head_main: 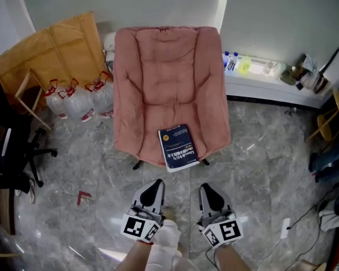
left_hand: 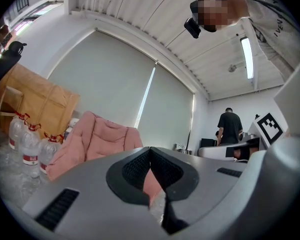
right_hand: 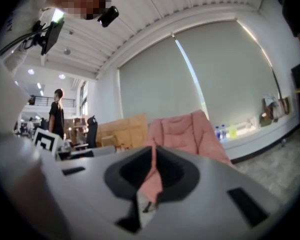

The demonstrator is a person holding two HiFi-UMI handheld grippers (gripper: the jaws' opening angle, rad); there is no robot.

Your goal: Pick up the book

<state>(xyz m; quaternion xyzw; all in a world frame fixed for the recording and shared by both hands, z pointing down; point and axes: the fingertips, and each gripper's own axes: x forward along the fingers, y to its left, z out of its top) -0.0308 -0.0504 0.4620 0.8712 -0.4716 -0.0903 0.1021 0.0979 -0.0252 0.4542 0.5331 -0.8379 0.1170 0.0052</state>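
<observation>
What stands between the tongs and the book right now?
Nothing visible. Only floor separates the left tongs and right tongs, both shut, from the book, which lies uncovered at the front edge of the pink chair.

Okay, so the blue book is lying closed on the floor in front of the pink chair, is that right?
Not quite. The head view shows the blue book lying closed on the pink chair itself, at the front edge of its seat.
</observation>
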